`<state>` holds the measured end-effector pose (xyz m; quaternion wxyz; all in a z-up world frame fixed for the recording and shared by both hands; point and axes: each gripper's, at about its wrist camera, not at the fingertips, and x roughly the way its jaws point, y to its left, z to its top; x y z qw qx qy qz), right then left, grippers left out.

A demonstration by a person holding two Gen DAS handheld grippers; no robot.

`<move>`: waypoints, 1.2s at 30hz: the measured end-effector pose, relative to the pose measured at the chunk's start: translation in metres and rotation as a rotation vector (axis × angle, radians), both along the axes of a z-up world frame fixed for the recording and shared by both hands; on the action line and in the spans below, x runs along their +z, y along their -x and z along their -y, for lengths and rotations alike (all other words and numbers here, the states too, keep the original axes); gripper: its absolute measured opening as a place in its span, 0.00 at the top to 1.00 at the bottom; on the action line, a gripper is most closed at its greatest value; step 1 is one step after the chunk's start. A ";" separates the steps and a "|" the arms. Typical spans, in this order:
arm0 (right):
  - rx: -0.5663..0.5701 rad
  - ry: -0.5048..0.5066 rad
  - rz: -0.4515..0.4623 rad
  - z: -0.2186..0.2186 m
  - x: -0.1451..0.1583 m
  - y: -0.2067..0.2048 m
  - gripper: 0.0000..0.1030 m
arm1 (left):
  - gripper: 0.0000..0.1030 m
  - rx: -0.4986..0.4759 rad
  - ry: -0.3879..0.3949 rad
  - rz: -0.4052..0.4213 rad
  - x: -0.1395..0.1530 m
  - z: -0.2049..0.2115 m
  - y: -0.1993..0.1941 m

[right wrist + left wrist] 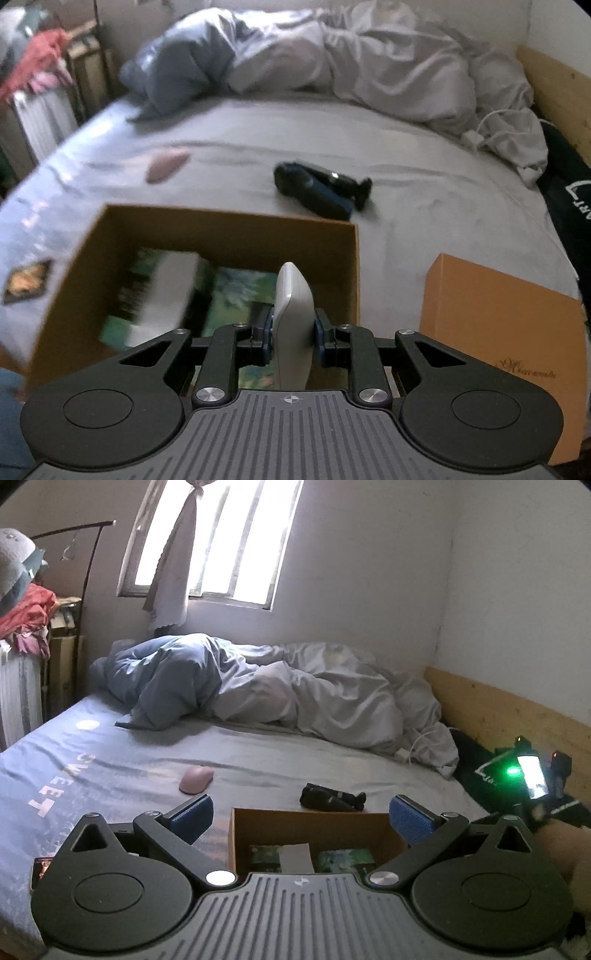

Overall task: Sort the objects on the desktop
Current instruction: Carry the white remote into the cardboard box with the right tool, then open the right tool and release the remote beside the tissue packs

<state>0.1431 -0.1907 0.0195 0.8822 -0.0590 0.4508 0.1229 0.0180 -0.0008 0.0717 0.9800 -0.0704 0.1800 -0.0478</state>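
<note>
Release should wait until the right gripper (pixel 292 325), clamped on the grey remote (pixel 293 314) above the cardboard box (pixel 229 225) near the bed's (pixel 424 206) front edge, lowers inside; left gripper (pixel 301 818) spread wide, empty.

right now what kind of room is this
Most likely a bedroom: a bed with a grey-blue printed sheet, a rumpled grey and blue duvet, and a barred window with a tied-back curtain.

"SWEET" printed on the blue bedsheet (pixel 44 786), script on the lid (pixel 532 369) unreadable
</note>
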 end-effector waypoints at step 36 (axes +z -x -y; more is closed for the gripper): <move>-0.070 -0.013 0.008 0.011 -0.007 -0.015 0.42 | 0.00 -0.005 -0.033 -0.038 -0.012 0.005 0.009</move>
